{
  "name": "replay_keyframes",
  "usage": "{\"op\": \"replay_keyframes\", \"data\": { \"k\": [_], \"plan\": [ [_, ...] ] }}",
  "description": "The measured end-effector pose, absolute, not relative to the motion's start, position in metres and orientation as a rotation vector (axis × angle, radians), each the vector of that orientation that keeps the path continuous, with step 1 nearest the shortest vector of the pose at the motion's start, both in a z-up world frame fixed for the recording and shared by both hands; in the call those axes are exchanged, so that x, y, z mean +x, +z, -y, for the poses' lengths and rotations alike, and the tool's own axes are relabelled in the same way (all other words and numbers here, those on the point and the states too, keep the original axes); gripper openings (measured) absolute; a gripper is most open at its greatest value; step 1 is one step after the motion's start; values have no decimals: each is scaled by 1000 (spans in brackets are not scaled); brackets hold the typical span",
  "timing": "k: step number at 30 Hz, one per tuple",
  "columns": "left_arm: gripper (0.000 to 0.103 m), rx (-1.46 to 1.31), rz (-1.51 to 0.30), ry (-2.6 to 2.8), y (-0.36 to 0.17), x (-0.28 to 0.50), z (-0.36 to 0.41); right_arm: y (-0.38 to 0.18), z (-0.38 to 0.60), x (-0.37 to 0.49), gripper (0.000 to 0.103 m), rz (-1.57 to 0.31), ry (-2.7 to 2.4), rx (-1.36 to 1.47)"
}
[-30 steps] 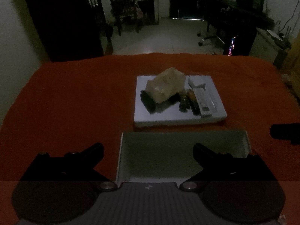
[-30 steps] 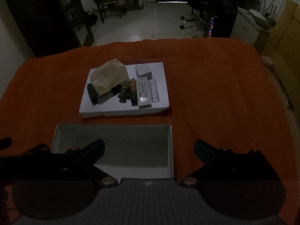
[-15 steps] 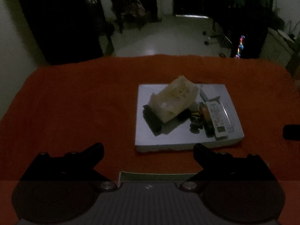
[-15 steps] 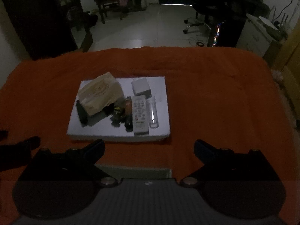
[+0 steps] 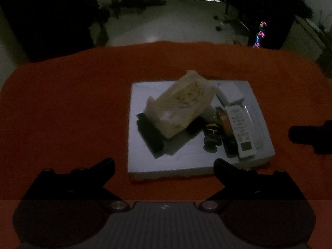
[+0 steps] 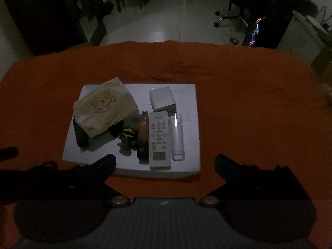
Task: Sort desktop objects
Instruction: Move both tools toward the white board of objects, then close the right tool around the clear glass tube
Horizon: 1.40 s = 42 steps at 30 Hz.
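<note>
Both wrist cameras are looking forward and down over the orange tablecloth (image 5: 62,108). Both are sharing the white tray (image 6: 186,166) near 12 o'clock.

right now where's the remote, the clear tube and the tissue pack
remote (image 6: 159,140), right wrist view, on its keypad
clear tube (image 6: 177,137), right wrist view, mid body
tissue pack (image 6: 105,108), right wrist view, top face

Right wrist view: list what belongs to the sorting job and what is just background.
For the job: white tray, tissue pack, remote control, clear tube, white box, brown bottle, small figure.

Background: orange cloth, office chair, coloured lights.
</note>
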<state>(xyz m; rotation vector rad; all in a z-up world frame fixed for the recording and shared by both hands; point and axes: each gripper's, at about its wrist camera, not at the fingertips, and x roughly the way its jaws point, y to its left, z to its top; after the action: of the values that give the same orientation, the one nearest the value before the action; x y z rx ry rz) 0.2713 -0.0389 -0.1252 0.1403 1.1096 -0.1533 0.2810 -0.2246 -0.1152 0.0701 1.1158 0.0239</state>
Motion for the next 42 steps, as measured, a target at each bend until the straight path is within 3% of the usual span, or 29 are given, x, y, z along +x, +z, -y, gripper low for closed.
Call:
{"op": "replay_keyframes", "data": {
  "k": [11, 14, 16, 20, 23, 29, 31, 32, 35, 42],
  "plan": [
    [100, 125, -1157, -125, -184, 324, 42, -183, 225, 334, 101, -1145, 7, 15],
    [100, 94, -1175, -130, -198, 336, 38, -202, 233, 346, 97, -1170, -15, 39],
    [99, 65, -1178, -130, -206, 342, 34, -214, 238, 353, 89, -1194, -2, 62],
    [87, 58, -1190, -101, -222, 352, 28, -233, 241, 364, 74, -1213, 37, 53],
    [69, 52, -1197, -81, -232, 356, 26, -246, 246, 370, 68, -1222, 30, 49],
    [68, 24, -1207, -66, -247, 359, 22, -259, 257, 371, 52, -1221, 48, 85],
    [67, 20, -1213, -70, -252, 358, 22, -261, 257, 370, 36, -1221, 53, 78],
    [61, 18, -1218, -73, -254, 357, 22, -263, 258, 369, 32, -1223, 59, 82],
    [29, -12, -1219, -93, -260, 352, 19, -265, 261, 365, 32, -1208, 72, 101],
    [27, -79, -1252, -156, -261, 339, 8, -262, 263, 347, 31, -1247, 50, 101]
  ]
}}
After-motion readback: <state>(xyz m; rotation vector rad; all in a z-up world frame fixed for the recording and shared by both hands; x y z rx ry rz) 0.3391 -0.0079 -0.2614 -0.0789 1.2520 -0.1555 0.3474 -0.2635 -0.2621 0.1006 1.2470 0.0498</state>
